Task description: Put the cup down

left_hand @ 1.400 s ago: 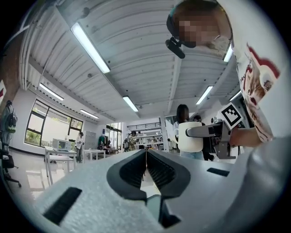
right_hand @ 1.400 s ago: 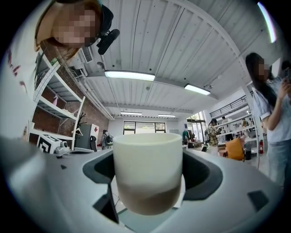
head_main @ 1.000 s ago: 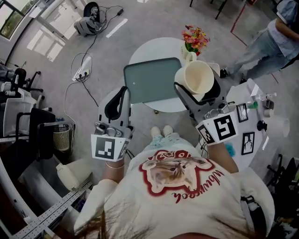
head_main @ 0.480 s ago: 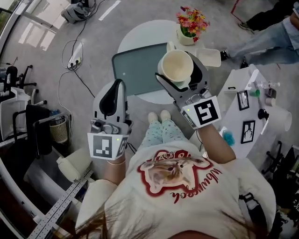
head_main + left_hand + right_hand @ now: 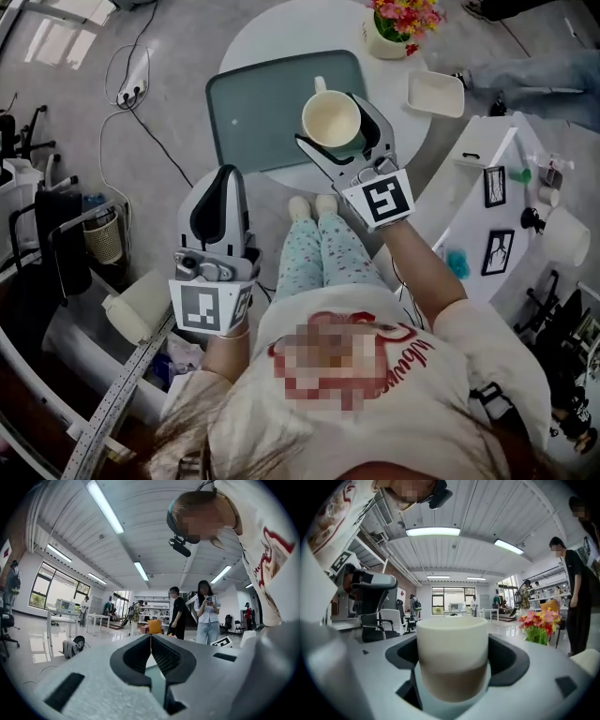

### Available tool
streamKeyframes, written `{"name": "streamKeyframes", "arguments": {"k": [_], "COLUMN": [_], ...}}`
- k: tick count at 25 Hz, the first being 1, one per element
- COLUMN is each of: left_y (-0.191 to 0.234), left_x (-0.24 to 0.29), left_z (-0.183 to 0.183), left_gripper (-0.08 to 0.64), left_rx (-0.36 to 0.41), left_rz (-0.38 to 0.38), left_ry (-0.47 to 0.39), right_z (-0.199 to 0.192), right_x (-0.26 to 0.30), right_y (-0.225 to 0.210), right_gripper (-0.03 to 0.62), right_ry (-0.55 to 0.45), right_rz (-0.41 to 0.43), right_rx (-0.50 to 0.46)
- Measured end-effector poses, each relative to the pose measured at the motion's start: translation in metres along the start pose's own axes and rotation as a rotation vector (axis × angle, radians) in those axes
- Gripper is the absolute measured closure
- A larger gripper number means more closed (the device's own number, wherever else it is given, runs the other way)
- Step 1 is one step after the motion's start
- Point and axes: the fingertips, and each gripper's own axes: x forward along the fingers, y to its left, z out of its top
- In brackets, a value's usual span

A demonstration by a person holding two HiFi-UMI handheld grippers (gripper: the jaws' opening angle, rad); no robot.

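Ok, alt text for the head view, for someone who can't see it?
The right gripper holds an empty cream cup upright over the right part of a grey-green tray on a round white table. The left gripper, shut, hangs short of the table.

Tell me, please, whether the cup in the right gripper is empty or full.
Empty: the head view looks down into the cup, clamped in the right gripper, and shows only its bare cream inside.

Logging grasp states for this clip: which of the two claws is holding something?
The right claw, its jaws clamped on the cream cup. The left claw has its jaws shut together with nothing between them.
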Motion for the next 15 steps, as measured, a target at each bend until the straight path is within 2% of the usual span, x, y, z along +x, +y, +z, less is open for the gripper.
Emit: {"name": "streamKeyframes", "arguments": {"k": [6,15], "left_y": [-0.001,0.017], "left_x": [0.002,-0.012], "left_z": [-0.024,-0.036], "left_gripper": [0.545,0.545], "left_rx": [-0.023,-0.034], "left_rz": [0.038,0.073], "left_ry": [0.039,0.049], "right_z": [-0.045,-0.074], "right_x": [0.016,0.049], "right_y": [-0.006,0.005], "right_gripper": [0.186,0.186], "right_ry": [0.052,0.125], "right_rz": [0.02,0.045], "right_rx": [0.05,0.065]}}
